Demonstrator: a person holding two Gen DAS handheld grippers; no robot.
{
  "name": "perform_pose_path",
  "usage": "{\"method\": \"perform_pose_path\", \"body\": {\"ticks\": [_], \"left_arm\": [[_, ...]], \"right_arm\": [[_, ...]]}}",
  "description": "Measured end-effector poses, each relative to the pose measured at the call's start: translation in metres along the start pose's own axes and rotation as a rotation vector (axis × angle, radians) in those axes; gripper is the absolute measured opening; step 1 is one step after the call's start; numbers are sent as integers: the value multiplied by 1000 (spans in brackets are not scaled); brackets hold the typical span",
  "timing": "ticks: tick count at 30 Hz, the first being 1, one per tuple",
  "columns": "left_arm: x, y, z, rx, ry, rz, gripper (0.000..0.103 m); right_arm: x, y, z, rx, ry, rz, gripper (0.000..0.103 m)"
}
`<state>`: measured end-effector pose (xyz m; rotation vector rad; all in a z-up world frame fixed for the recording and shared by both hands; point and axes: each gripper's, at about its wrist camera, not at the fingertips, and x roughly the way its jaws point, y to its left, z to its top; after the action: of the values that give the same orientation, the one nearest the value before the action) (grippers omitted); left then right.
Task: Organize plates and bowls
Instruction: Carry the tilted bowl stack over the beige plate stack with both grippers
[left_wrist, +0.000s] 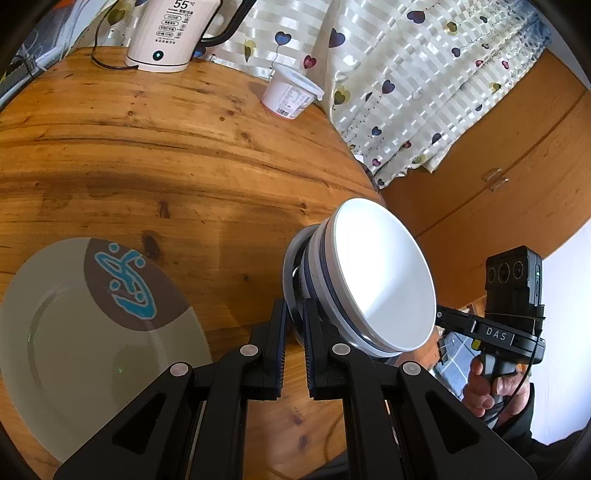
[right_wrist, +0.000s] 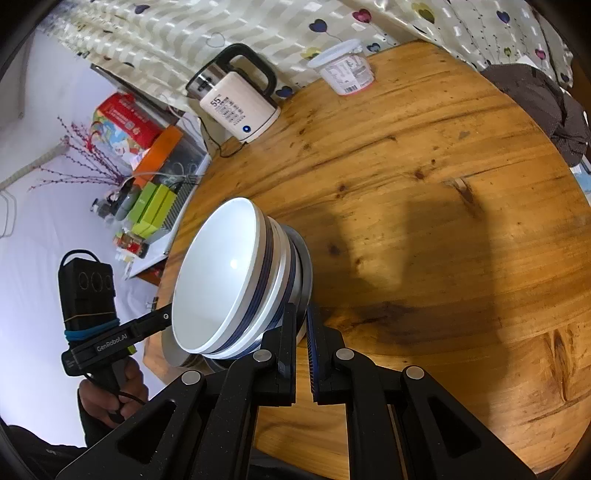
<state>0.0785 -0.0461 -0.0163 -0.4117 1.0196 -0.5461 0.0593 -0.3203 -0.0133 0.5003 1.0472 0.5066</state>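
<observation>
Both grippers hold one stack between them: two white bowls with dark blue bands (left_wrist: 384, 273) nested on a grey plate (left_wrist: 291, 258). My left gripper (left_wrist: 294, 314) is shut on the plate's rim. My right gripper (right_wrist: 302, 317) is shut on the opposite rim of the same plate (right_wrist: 304, 266), under the bowls (right_wrist: 221, 277). The stack is tilted and held above the round wooden table (left_wrist: 184, 147). A large grey plate with a brown patch and blue design (left_wrist: 92, 325) lies flat on the table at lower left in the left wrist view.
A white electric kettle (left_wrist: 166, 33) with its cord and a white lidded plastic tub (left_wrist: 288, 92) stand at the table's far edge by a heart-print curtain (left_wrist: 424, 74). A cluttered shelf (right_wrist: 147, 166) lies beyond the table's left side. Dark cloth (right_wrist: 543, 107) hangs at the right.
</observation>
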Motion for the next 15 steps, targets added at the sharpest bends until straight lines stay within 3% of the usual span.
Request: {"method": "perform_pose_path", "body": {"ticks": [15], "left_arm": [[-30, 12, 1, -20, -45, 32, 7]], "right_arm": [[12, 28, 9, -47, 16, 24, 7]]}}
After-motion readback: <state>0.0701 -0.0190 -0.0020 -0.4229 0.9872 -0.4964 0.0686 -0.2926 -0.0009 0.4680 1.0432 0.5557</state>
